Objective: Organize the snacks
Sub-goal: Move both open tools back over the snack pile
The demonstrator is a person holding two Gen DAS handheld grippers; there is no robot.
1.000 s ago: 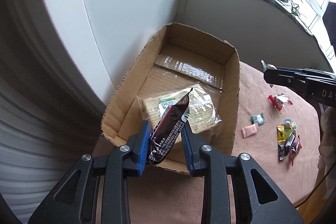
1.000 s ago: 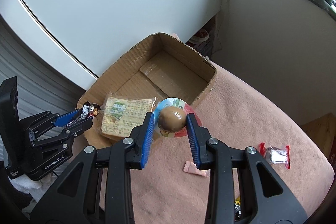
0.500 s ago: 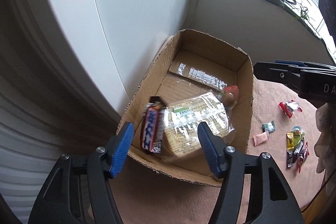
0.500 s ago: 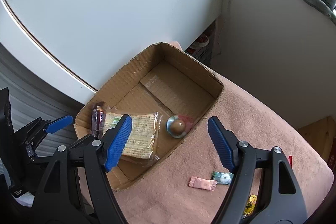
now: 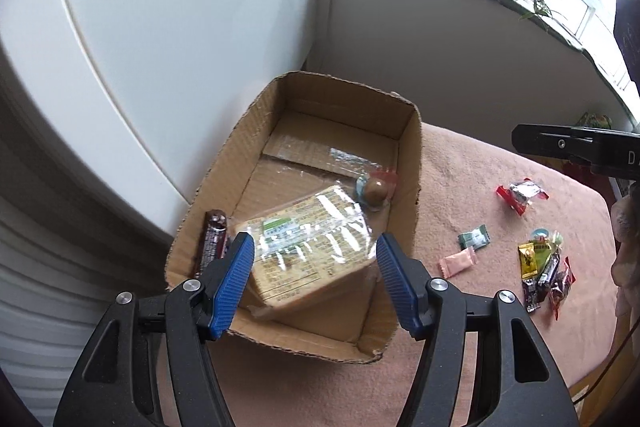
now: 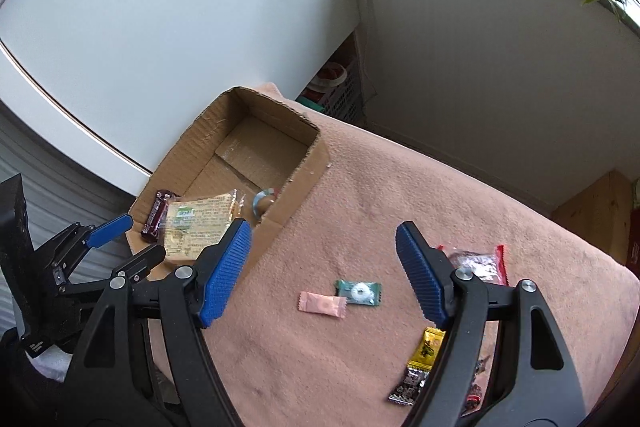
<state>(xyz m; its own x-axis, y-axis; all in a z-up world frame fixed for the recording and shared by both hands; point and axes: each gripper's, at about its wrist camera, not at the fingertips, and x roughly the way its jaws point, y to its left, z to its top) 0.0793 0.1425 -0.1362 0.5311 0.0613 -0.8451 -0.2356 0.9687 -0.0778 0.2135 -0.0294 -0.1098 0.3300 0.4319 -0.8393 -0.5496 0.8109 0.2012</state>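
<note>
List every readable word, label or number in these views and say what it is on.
"D": white letter on the right tool's black body, cut off at the frame edge.
Cracker pack: printed text, too blurred to read.
Dark snack bar: unreadable.
Yellow packet: unreadable.

Brown cardboard box (image 5: 412,131), salmon-pink worktop cloth (image 6: 400,195), ribbed blue fingers (image 5: 234,287), pale pink candy wrapper (image 6: 322,304), green candy wrapper (image 6: 359,292), yellow sachet (image 6: 429,347)

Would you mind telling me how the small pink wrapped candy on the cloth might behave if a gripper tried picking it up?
The pink candy looks flat and thin, so probably light and hard to get under. Its crimped wrapper likely crumples and may slip between pads. Lying on the soft pink cloth, it should slide rather than roll if nudged.
</note>
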